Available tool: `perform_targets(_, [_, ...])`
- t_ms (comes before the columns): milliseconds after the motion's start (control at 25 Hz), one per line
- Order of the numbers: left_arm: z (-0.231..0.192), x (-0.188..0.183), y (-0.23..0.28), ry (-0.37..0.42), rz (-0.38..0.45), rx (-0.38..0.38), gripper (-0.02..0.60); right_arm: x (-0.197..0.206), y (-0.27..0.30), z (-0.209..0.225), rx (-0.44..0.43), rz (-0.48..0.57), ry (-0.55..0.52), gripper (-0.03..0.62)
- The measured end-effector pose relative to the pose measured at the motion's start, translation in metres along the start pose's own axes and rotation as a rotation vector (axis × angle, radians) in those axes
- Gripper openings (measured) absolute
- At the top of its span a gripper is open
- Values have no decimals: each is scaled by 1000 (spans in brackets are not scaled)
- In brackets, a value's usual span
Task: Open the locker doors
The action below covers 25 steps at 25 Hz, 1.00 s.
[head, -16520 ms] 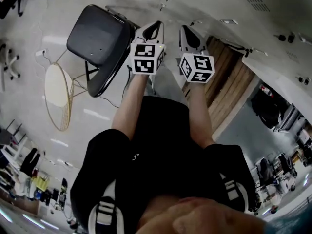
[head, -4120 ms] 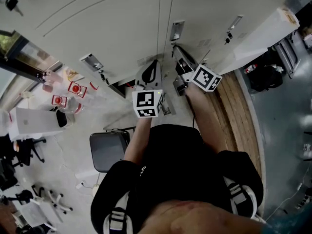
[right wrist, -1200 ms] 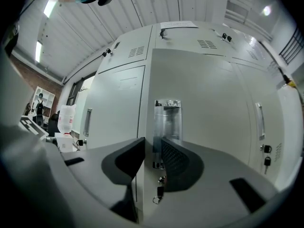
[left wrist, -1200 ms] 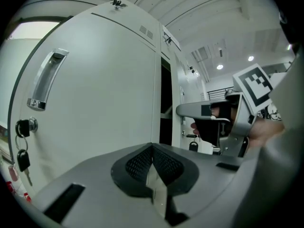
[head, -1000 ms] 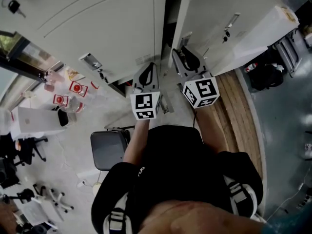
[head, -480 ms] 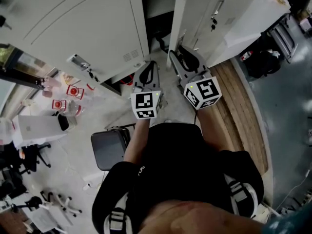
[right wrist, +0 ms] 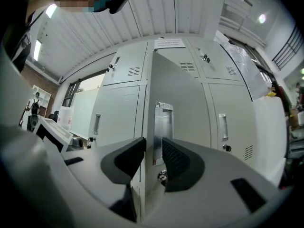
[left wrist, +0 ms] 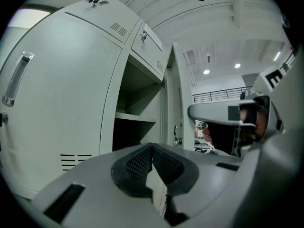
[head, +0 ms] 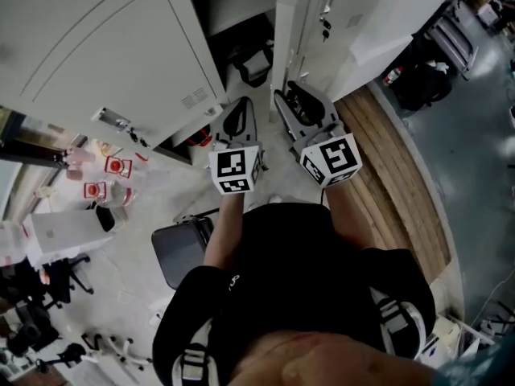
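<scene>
The grey locker door stands swung out. Its metal handle and free edge lie between the pads of my right gripper, above the keyed lock. These jaws have just been opening, and a thin gap shows beside the left pad. In the head view my right gripper sits at the open door. Left of it is the dark locker interior. My left gripper hangs before that opening, holding nothing. Its pads meet at the tips of my left gripper.
A closed neighbouring door stands at the left and more closed lockers at the right. A dark bag lies in the locker bottom. Behind the person are a black chair and a desk with red-labelled containers. A wooden floor strip runs at the right.
The door has swung much wider, from ajar to showing the whole interior. Both grippers have drawn back from the lockers toward the person, and the right jaws stand slightly wider.
</scene>
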<state>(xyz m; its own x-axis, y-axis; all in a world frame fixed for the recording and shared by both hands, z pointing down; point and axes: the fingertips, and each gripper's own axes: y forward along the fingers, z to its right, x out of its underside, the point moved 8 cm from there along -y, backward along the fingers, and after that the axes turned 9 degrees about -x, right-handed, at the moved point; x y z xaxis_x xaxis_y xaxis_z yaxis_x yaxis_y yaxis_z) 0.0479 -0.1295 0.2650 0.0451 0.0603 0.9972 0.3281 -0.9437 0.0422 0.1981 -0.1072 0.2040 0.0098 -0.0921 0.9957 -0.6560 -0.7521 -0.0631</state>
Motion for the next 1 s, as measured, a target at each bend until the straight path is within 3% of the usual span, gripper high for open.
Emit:
perform_targets(600, [56,14,17,-4,-42,144,9,-1,-68,25,151,33,27,126])
perform_targets(760, [72,15,22,4,-45,183,11,2,-93,40,236,66,63,69])
perform_targets(1000, [100,10,26,9,-45,247,9,3,-124,72,344,89,119,66])
